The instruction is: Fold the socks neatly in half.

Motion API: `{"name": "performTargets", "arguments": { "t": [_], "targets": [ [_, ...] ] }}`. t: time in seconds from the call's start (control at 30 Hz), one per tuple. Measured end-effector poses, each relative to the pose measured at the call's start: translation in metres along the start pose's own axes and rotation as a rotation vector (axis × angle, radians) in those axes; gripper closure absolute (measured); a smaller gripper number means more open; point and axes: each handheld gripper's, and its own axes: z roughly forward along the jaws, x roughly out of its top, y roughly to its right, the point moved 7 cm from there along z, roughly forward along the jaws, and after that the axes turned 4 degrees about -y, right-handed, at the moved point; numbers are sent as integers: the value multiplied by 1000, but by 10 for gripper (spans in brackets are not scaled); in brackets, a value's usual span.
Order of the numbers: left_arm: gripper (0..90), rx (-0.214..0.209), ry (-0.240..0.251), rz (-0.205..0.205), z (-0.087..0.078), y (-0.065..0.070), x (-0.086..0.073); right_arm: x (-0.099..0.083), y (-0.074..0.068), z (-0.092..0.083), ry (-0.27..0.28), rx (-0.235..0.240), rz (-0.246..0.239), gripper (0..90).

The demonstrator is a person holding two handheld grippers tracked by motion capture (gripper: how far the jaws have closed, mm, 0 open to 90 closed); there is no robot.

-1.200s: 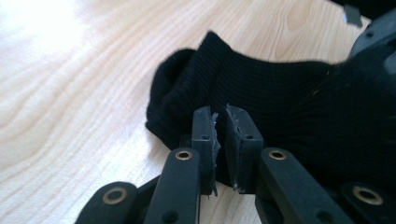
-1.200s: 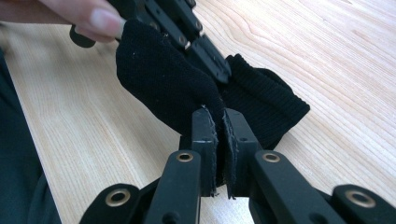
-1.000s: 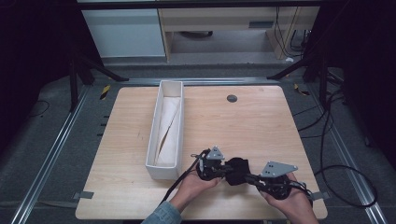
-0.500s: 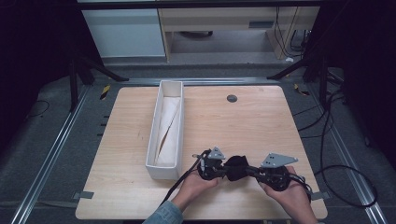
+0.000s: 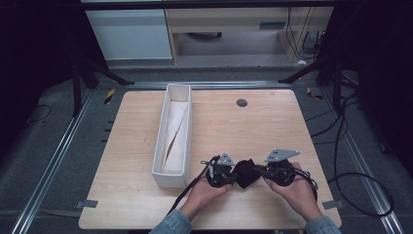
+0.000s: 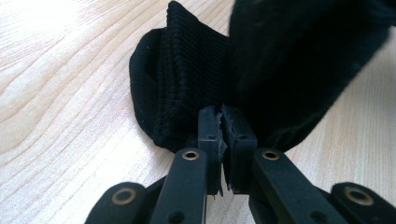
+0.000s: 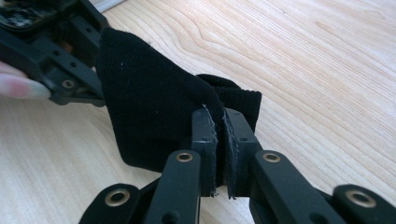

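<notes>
**Holding a black sock between 2 grippers near the front of the table**

Pinching from both sides, the left gripper and the right gripper each have their jaws pressed together on the black sock, which hangs between them just above the wooden table, close to its near edge and right of the white tray. No brand, label or writing can be read on the sock, the grippers or the tray.

The left hand and right hand come in from the bottom of the high view, forearms angled inward, so the 2 grippers point at each other across the sock. Denim sleeve cuffs show at the bottom edge, cut off by the frame.

In the left gripper view, the gripper clamps a thin fold of fabric, with the ribbed cuff of the sock just beyond it and the rest of the sock running out of the top right of the frame. In the right gripper view, the gripper clamps another edge of the sock; the left gripper shows behind it, partly hidden by the fabric, with a fingertip on its side.

The tray holds pale folded material; what it is cannot be made out.
</notes>
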Motion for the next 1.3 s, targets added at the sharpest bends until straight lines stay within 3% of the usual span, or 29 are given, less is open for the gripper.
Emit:
{"name": "performTargets", "arguments": {
  "t": [0.3,0.47,0.73,1.07,1.3],
  "targets": [
    [862,18,-8,-7,0,-4,2,-3,11,11,-66,-4,8,840],
    [854,80,-4,-8,1,-9,7,-6,11,12,-89,-5,8,840],
    [844,127,9,-29,7,-15,15,-14,13,7,-100,-15,33,840],
    [847,116,-14,-17,10,-16,19,-12,24,11,-58,-43,79,836],
    [849,105,-16,-22,11,-18,20,-14,31,16,-81,-35,114,837]
  ]
}}
